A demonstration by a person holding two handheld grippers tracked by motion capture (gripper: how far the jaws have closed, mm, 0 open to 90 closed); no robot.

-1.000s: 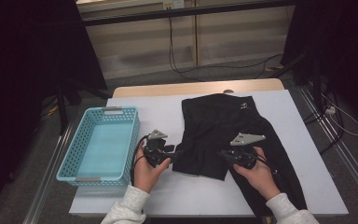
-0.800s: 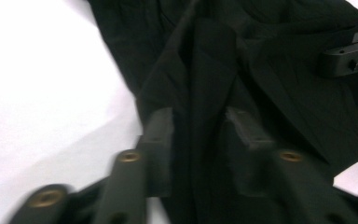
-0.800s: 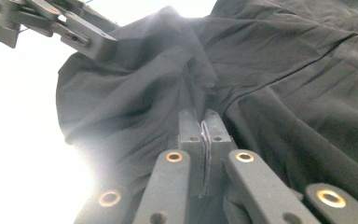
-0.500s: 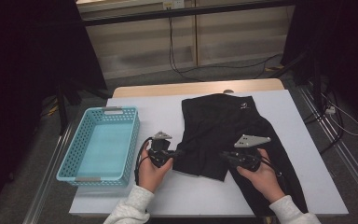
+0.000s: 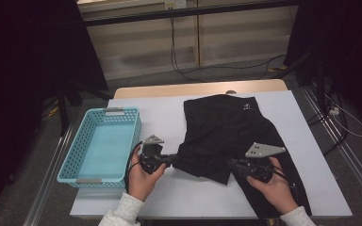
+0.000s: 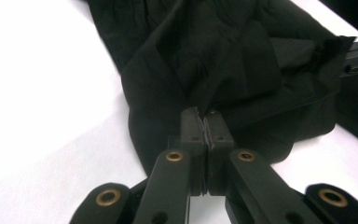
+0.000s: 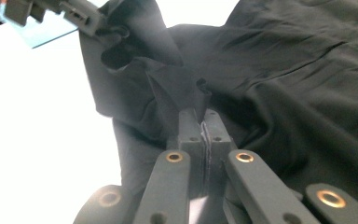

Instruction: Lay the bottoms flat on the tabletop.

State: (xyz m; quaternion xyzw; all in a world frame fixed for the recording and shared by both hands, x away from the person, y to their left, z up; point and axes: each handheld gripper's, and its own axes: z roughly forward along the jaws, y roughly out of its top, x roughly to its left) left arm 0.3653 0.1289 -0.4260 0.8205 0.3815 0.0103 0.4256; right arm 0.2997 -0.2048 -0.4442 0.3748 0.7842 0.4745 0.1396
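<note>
Left tongs [image 5: 173, 159]: clamped on the black garment's [image 5: 231, 132] 9 o'clock edge.
Right tongs [image 5: 230, 164]: pinching its 6 o'clock hem.
Tabletop [image 5: 165, 113]: white.

My left gripper [image 5: 173, 159] sits low near the table's front edge, pointing right, jaws pressed tight together w/ a fold of black cloth [image 5: 226, 132] pinched between the pads; they've just been closing on it. Left hand [image 5: 143, 174] wraps the body from below, sleeve at the bottom edge. Right gripper [image 5: 231, 165] points left toward the other, jaws also clamped on cloth. Right hand [image 5: 273, 183] grips from behind, grey plate on top.
</note>
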